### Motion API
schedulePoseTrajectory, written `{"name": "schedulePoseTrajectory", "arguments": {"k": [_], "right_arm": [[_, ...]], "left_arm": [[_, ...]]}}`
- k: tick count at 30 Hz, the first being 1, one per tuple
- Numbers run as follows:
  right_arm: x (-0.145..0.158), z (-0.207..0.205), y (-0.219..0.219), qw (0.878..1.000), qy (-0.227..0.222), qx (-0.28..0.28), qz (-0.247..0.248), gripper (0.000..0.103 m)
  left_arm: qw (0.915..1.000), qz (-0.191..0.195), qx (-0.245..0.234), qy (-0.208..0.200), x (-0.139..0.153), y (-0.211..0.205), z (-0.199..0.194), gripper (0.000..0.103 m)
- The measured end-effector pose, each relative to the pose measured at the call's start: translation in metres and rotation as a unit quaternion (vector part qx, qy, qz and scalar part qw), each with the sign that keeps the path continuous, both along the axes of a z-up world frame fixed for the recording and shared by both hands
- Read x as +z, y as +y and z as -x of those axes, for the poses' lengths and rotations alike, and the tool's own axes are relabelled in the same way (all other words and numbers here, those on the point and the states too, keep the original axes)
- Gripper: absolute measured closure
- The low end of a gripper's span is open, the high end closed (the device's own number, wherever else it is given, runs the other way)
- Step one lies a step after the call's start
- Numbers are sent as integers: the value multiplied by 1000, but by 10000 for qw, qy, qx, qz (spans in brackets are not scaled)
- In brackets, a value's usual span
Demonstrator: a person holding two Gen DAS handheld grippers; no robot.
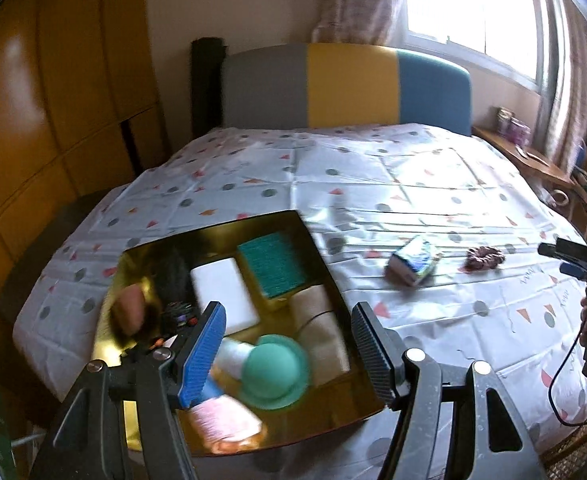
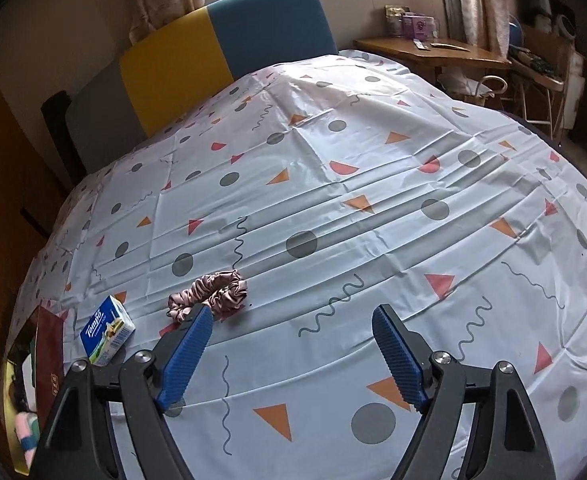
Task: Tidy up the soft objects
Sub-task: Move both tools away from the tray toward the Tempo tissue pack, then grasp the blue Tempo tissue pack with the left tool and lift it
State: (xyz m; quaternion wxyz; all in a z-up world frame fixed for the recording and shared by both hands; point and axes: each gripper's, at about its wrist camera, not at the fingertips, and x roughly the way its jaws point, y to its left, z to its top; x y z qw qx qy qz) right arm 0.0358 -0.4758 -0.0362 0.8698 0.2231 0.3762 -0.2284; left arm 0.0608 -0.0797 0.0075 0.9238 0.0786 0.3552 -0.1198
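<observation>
A gold-lined box (image 1: 133, 264) lies on the bed and holds several soft items: a green sponge (image 1: 273, 264), a white block (image 1: 225, 292), beige rolls (image 1: 321, 320), a teal round puff (image 1: 273, 372) and a pink cloth (image 1: 225, 420). My left gripper (image 1: 287, 316) hovers open and empty over the box. A tissue pack (image 1: 413, 264) (image 2: 107, 330) and a pink scrunchie (image 1: 485, 258) (image 2: 213, 292) lie on the sheet. My right gripper (image 2: 293, 320) is open and empty, just right of the scrunchie.
The patterned sheet (image 2: 373, 200) covers the bed. A grey, yellow and blue headboard (image 1: 349, 84) stands behind. A wooden wardrobe (image 1: 53, 100) is at the left. A wooden side table (image 2: 433, 52) and clutter stand at the right. The box's edge (image 2: 49, 360) shows in the right wrist view.
</observation>
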Motion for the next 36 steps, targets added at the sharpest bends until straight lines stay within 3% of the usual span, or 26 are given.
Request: {"name": "schedulePoseTrajectory", "arguments": {"k": [12,19,23,26,29,33,36], "right_arm": [[-5,1,-8,9995,19,-112,-284,20],[-5,2,-10,9990,-36,-131,-428,20],[-7,1,-12,9981,-51,-105,-612,20],[-9,-1,-12,9975,-35,-51,-704,19],[-10,-2,-11,9971,-34,9,-766,19],[-10,-4,-11,9966,-61,40,-824,18],[-12,-3,-14,9958,-60,16,-915,18]], "left_arm": [[9964,67,-706,459,-15,-68,-18,37],[9912,-148,-1114,704,-30,-116,-47,37],[9850,-312,-1360,1014,-48,-143,-72,37],[9791,-594,-1521,1214,-63,-163,-93,22],[9708,-716,-1728,1500,-77,-180,-111,22],[9622,-1133,-1998,1465,-96,-199,-123,21],[9612,-1116,-1984,1560,-106,-204,-133,21]]}}
